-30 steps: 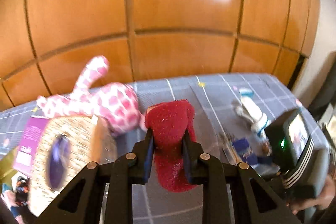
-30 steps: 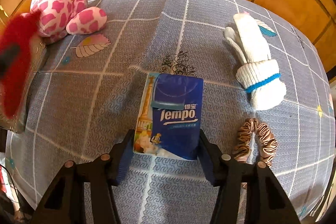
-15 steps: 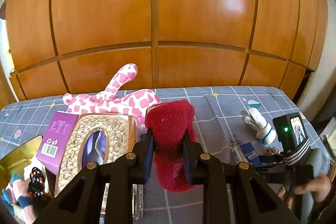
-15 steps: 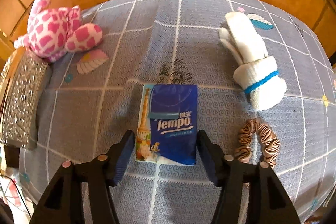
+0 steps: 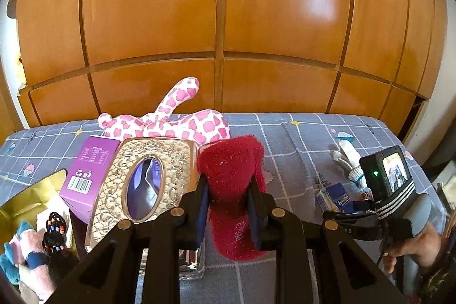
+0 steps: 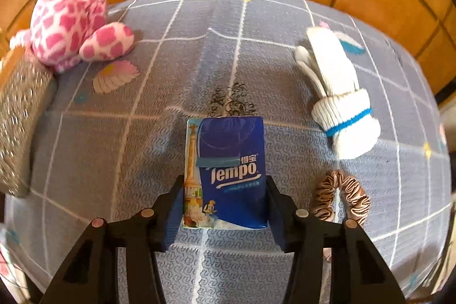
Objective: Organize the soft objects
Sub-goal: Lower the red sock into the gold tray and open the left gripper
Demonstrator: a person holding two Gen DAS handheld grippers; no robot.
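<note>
My left gripper is shut on a fuzzy red sock, held in the air above the grey checked bedspread. The sock hangs down between the pads, next to an ornate gold tissue box. My right gripper points steeply down at a blue Tempo tissue pack lying flat on the bedspread. Its jaws are closing, and both pads touch the pack's long sides. In the left wrist view the same pack shows at the right, below the right gripper's camera.
A pink spotted plush lies at the back left. White gloves and a beige scrunchie lie right of the pack. A purple carton and a gold tin holding socks and hair ties stand at the left. Wooden cupboard doors rise behind.
The left gripper carried the red sock back and leftward, bringing the gold tin into view. The right jaws widened around the tissue pack, then closed onto its sides.
</note>
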